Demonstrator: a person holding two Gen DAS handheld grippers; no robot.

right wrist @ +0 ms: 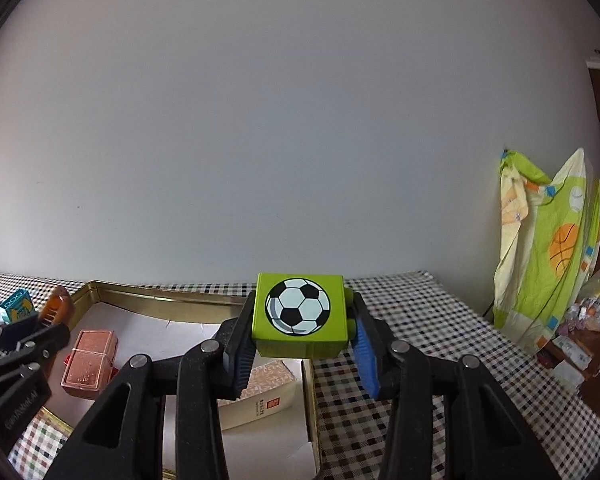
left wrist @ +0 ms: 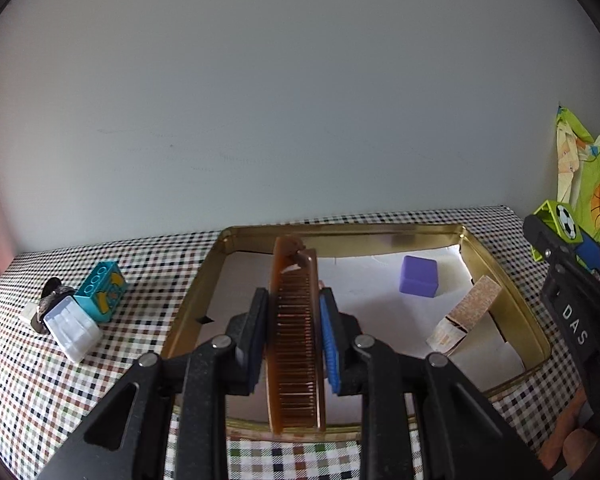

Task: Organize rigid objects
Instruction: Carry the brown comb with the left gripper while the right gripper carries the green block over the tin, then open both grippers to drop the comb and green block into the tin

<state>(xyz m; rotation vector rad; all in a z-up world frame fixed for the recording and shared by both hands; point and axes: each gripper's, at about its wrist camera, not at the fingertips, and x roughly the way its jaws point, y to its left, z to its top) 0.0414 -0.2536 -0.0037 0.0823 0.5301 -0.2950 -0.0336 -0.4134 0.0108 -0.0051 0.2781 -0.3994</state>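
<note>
L gripper (left wrist: 294, 312) is clenched on a brown comb (left wrist: 296, 344), pads tight on both flat sides; comb stands on edge, running lengthwise out past the fingers, over the near part of the gold tray (left wrist: 504, 280). Whether comb touches the tray floor: can't tell.

R gripper (right wrist: 300, 344) grips a green block (right wrist: 300, 312) w/ a soccer-ball print facing the cam, pads on its L and R sides. Block hangs over the tray's right rim area. In the L wrist view the same block shows at far right, beside the tray's right wall.

Inside tray, on white paper lining: purple cube (left wrist: 419, 276) toward the back right; patterned beige box (left wrist: 466, 314) near the right wall, tilted. R wrist view also shows a copper-coloured box (right wrist: 90, 360) in the tray, and the beige box right under the R gripper.

Outside tray, left, on the checked cloth (left wrist: 40, 380): teal block (left wrist: 102, 290), clear white case (left wrist: 74, 334) just beside it, and a small dark item (left wrist: 52, 294) touching the case; can't make out what it is.

Far right past the table: green sports-print fabric (right wrist: 548, 256) against the wall.
</note>
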